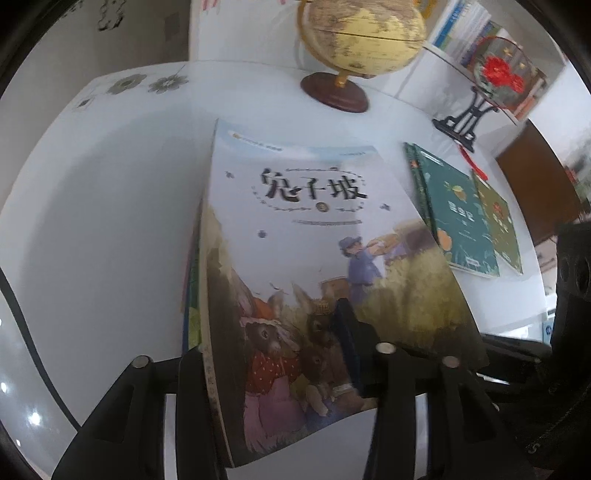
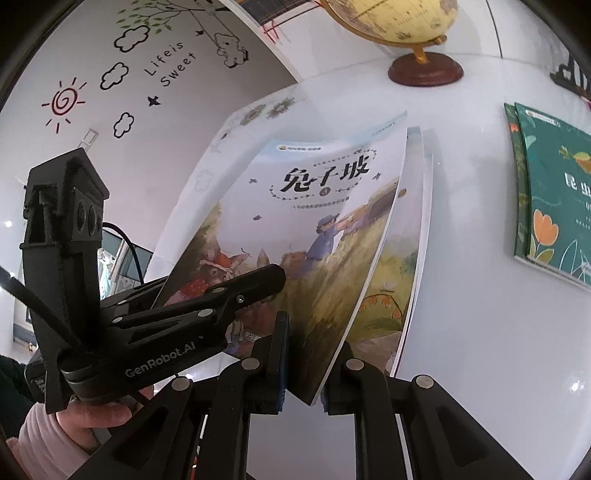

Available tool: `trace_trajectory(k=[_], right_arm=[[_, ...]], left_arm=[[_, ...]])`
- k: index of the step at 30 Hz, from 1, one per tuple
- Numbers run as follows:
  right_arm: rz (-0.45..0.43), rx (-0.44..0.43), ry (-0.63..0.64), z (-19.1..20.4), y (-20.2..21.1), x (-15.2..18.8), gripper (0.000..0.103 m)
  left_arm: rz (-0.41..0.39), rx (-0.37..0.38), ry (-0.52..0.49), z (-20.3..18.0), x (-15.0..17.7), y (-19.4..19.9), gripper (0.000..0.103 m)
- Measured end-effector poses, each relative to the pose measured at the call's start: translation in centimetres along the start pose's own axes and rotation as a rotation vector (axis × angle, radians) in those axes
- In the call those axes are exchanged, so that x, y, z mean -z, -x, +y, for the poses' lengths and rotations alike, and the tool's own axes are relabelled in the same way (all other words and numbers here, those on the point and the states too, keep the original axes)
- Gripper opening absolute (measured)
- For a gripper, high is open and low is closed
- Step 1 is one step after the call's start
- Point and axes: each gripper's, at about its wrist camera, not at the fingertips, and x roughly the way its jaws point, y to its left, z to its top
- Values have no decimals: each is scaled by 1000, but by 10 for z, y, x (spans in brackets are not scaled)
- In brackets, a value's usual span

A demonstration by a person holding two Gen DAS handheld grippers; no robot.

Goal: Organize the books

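Observation:
A picture book with rabbits on its cover [image 1: 295, 221] is tilted up off the white table [image 1: 110, 203]. My left gripper [image 1: 267, 332] stands open around its spine side: one finger sits by the spine and the other lies over the cover, with no clear pinch. In the right wrist view, my right gripper [image 2: 314, 339] is shut on the lower corner of the same book [image 2: 314, 206]. The left gripper's upper finger [image 2: 258, 282] reaches over that cover. A second, similar book [image 2: 402, 258] lies just under it, outside my right finger.
Two green books [image 1: 458, 214] [image 2: 554, 192] lie overlapped on the table to the right. A globe [image 1: 362, 29] stands at the back, with a red fan ornament on a black stand [image 1: 495, 74] beside it. A hand [image 2: 85, 417] holds the left gripper.

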Motion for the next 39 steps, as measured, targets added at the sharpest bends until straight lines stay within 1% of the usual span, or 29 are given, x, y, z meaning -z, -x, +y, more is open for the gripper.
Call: trace_trajectory(k=[1, 2, 3, 4, 6, 7, 8, 9, 10, 13, 17, 20, 21, 24, 27, 30, 33, 39], right_arm=[[3, 2, -10, -1, -1, 0, 18], [11, 10, -18, -1, -3, -2, 20], [20, 10, -22, -1, -5, -2, 21], [29, 11, -22, -1, -7, -2, 21], [36, 16, -19, 2, -8, -3, 30], [38, 19, -13, 3, -8, -4, 31], [35, 14, -4, 5, -7, -4, 35], [45, 30, 1, 6, -7, -4, 45], [54, 45, 3, 5, -8, -4, 46], [71, 50, -12, 2, -7, -4, 46], [93, 61, -40, -8, -4, -4, 46], [97, 60, -61, -19, 4, -1, 46], [91, 60, -67, -22, 7, 0, 47], [68, 69, -79, -34, 22, 2, 47], [52, 77, -111, -51, 36, 4, 47], [40, 85, -155, -73, 52, 7, 47], [21, 88, -205, -96, 69, 9, 47], [-39, 107, -299, -147, 109, 3, 47]], left_arm=[[9, -12, 16, 2, -1, -1, 58], [16, -22, 33, 5, -2, -2, 61], [16, -35, 54, 8, -1, -1, 65], [13, -57, 64, 11, -2, -1, 67], [7, -116, 73, 15, -2, 2, 67], [8, -125, 73, 17, -2, 3, 67], [8, -135, 73, 18, -2, 4, 67], [9, -150, 72, 18, -3, 5, 67], [7, -165, 71, 19, -2, 7, 67], [1, -206, 77, 19, -2, 11, 67], [2, -213, 95, 18, -3, 13, 67], [-19, -238, 103, 11, -6, 16, 67], [-25, -239, 110, 9, -7, 17, 67], [-31, -205, 130, -2, -15, 15, 67], [-39, -196, 111, -20, -23, 13, 67], [-44, -187, 66, -48, -32, 9, 67], [-30, -144, 14, -82, -41, -2, 67], [14, -75, -86, -146, -47, -27, 67]])
